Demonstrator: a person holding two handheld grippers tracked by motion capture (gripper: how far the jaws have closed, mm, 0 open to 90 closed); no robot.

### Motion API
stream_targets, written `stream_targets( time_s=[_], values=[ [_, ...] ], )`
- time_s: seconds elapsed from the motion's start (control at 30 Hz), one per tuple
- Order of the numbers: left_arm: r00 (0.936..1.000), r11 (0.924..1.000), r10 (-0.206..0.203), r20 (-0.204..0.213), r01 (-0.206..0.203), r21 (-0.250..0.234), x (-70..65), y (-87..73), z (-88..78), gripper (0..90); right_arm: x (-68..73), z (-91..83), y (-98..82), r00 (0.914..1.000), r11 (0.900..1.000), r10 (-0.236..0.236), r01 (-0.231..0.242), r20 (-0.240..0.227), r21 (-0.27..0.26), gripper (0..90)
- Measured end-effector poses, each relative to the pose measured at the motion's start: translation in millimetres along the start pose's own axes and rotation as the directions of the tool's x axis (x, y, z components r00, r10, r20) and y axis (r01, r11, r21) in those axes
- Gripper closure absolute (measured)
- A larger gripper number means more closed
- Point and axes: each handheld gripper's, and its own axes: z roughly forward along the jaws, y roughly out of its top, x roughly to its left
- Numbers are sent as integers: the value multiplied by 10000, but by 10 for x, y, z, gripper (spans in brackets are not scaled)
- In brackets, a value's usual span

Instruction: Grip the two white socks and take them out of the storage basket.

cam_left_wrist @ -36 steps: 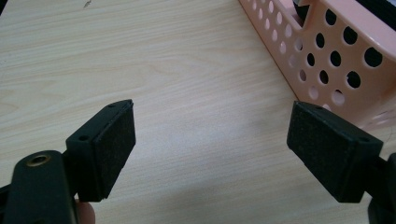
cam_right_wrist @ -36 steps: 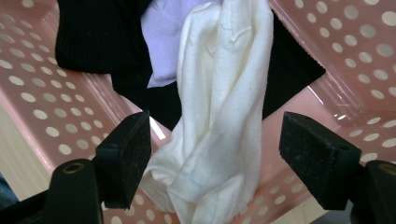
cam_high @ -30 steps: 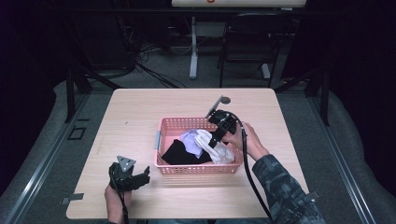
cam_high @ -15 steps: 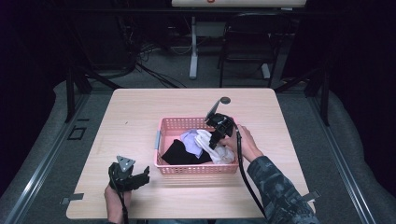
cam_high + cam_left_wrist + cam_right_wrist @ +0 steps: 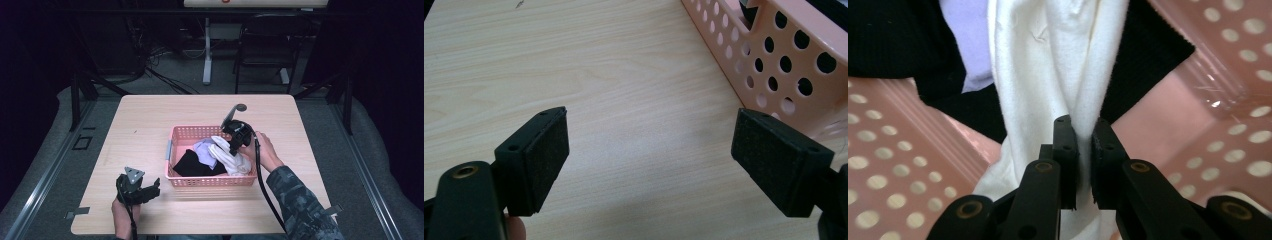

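Two garments, black [image 5: 192, 163] and lilac [image 5: 204, 148], flank the clamped white cloth [image 5: 227, 156].

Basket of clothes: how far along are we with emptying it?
Done: nothing lies on the table yet. In hand: the right gripper has just closed its jaws on a fold of the white cloth inside the pink basket. Left: lifting that cloth out, then the lilac cloth and the black cloth, both in the basket. The left gripper waits open beside it.

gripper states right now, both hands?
Left gripper: open, empty, over the table.
Right gripper: jaws just closed, shut on the white cloth in the basket.
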Motion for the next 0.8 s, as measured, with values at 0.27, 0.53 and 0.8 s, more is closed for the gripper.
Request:
stream_targets(
  time_s=[0.27, 0.53, 0.8],
  values=[
    [10000, 10000, 6, 4, -6, 4, -2, 1, -1, 155, 27, -243, -9, 9998, 9992, 61, -69, -197, -403, 845],
    [10000, 10000, 6, 14, -6, -6, -2, 2, -3, 155, 47, -401, 22, 9995, 9992, -146, 135, -291, -378, 844],
    [10000, 10000, 9, 21, -9, -5, -3, 3, -4, 155, 75, -564, 33, 9993, 9987, -152, 135, -342, -488, 842]
  ],
)
